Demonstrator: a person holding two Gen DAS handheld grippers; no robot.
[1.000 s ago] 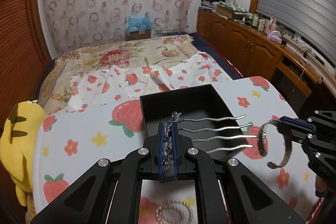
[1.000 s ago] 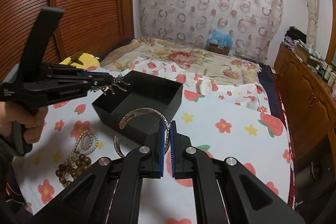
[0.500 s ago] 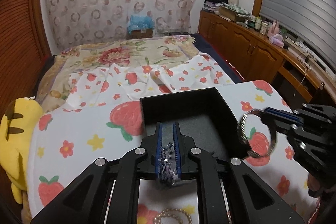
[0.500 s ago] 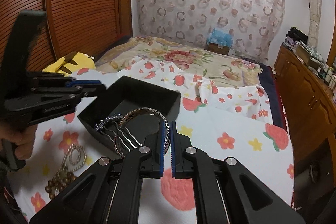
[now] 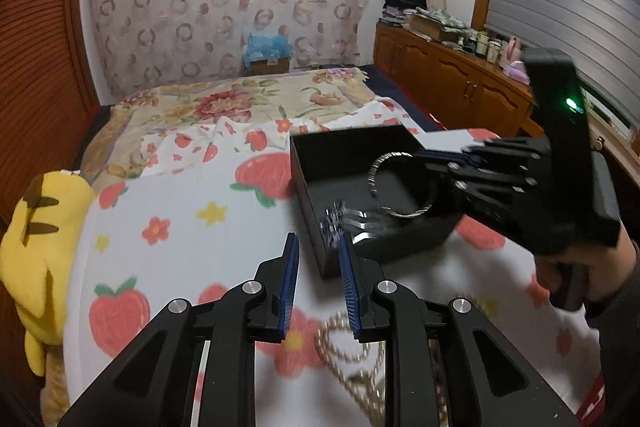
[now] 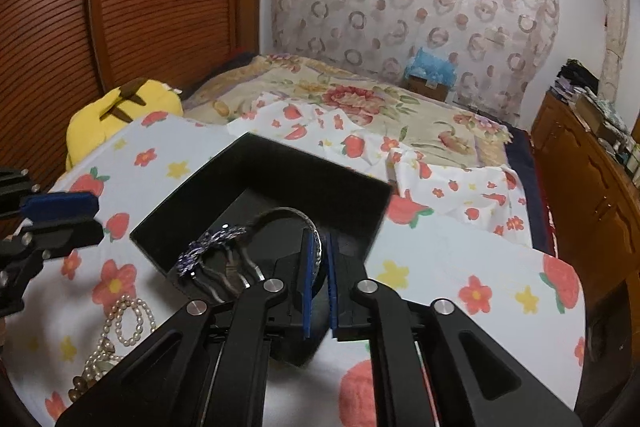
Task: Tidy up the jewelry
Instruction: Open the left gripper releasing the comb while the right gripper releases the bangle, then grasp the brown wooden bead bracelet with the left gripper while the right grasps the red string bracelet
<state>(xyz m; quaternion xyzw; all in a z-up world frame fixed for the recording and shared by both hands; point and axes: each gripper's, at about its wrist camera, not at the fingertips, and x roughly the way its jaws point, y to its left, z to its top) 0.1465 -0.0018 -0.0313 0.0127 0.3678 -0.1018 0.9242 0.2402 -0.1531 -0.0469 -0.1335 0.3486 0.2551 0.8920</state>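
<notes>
A black open box (image 5: 344, 137) (image 6: 320, 183) sits on the strawberry-print cloth. A silver hair comb (image 5: 360, 223) (image 6: 212, 247) with a sparkly head lies inside, near the front corner. My left gripper (image 5: 318, 243) (image 6: 60, 215) hangs just in front of that corner, its jaws opening with nothing between them. My right gripper (image 6: 319, 239) (image 5: 422, 157) is over the box with a silver bangle (image 6: 288, 213) (image 5: 390, 155) between its pads. Its jaws are starting to open, but the bangle still hangs from them. A pearl necklace (image 5: 340, 339) (image 6: 128, 319) lies on the cloth before the box.
A yellow plush toy (image 5: 40, 227) (image 6: 116, 107) sits at the cloth's left edge. A floral bed cover (image 5: 208, 107) stretches behind the box. Wooden cabinets (image 5: 452, 79) line the right wall. A person's hand (image 5: 580, 275) holds the right gripper's handle.
The left gripper let go of the hair comb, which now lies in the box, then drew back with its jaws apart. The right gripper carried the bangle left and down over the box.
</notes>
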